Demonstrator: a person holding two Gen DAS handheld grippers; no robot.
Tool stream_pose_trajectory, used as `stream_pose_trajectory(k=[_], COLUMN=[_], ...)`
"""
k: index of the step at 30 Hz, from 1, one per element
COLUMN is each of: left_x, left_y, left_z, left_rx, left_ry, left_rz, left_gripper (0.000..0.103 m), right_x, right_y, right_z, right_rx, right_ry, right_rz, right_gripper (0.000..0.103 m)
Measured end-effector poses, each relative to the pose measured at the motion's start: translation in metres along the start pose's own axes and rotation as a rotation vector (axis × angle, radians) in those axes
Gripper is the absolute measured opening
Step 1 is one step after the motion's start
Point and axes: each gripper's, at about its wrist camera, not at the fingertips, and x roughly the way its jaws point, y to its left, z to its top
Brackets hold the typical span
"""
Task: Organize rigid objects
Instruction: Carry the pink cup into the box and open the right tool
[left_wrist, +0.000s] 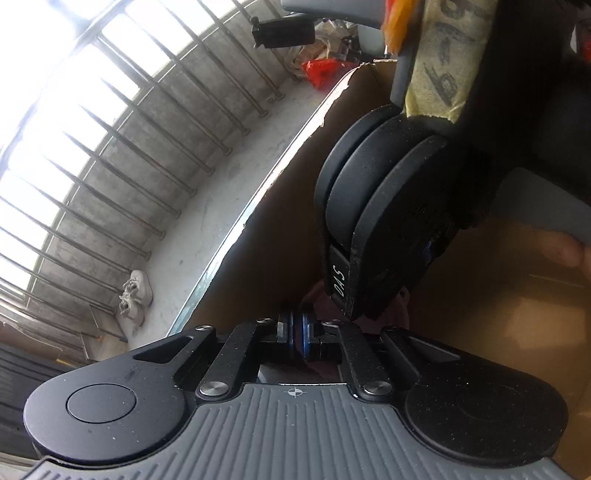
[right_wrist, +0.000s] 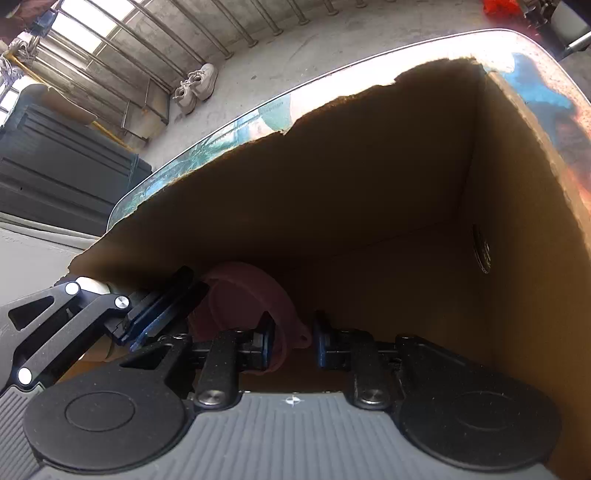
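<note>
A brown cardboard box (right_wrist: 369, 192) with a torn rim stands on a glass-topped table (right_wrist: 258, 110). A pink round bowl-like object (right_wrist: 243, 291) lies on its side inside the box. My right gripper (right_wrist: 291, 343) is open inside the box, its left finger beside the pink object's rim. My left gripper (left_wrist: 297, 338) is shut with nothing clearly between its pads; it also shows in the right wrist view (right_wrist: 159, 314), at the box's left wall next to the pink object. The right gripper's black body (left_wrist: 384, 206) fills the left wrist view. Pink shows behind the left fingertips (left_wrist: 317, 295).
A small dark round hole or disc (right_wrist: 482, 251) marks the box's right wall. Beyond the table are a concrete floor, a metal railing (left_wrist: 147, 147), white sneakers (right_wrist: 195, 86), a dark cabinet (right_wrist: 55, 166) and a red bag (left_wrist: 325, 72).
</note>
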Motion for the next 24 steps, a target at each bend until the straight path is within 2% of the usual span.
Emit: stream_pose_trajectory(k=[3, 5, 7, 10, 12, 13, 17, 24], left_x=[-0.009, -0.019, -0.032, -0.05, -0.06, -0.066, -0.08, -0.107], left_y=[0.004, 0.005, 0.009, 0.015, 0.014, 0.013, 0.008, 0.004], left_z=[-0.002, -0.005, -0.008, -0.01, -0.013, -0.014, -0.019, -0.036], left_rx=[-0.026, -0.018, -0.055, -0.094, -0.084, -0.085, -0.092, -0.133], left_ry=[-0.002, -0.027, -0.048, -0.073, -0.078, -0.085, -0.095, -0.126], left_rz=[0.009, 0.022, 0.019, 0.021, 0.021, 0.024, 0.021, 0.034], left_gripper=[0.006, 0.008, 0.008, 0.009, 0.009, 0.009, 0.009, 0.009], right_x=[0.003, 0.004, 0.004, 0.005, 0.004, 0.003, 0.004, 0.004], right_y=[0.0, 0.004, 0.008, 0.013, 0.015, 0.017, 0.027, 0.035], right_z=[0.005, 0.006, 0.006, 0.004, 0.003, 0.002, -0.003, -0.012], right_rx=[0.008, -0.021, -0.049, -0.075, -0.083, -0.089, -0.14, -0.173], right_ry=[0.011, 0.016, 0.014, 0.013, 0.021, 0.021, -0.014, -0.09], right_rz=[0.02, 0.01, -0.004, 0.016, 0.012, 0.005, -0.016, 0.001], right_gripper=[0.03, 0.03, 0.03, 0.042, 0.056, 0.059, 0.055, 0.056])
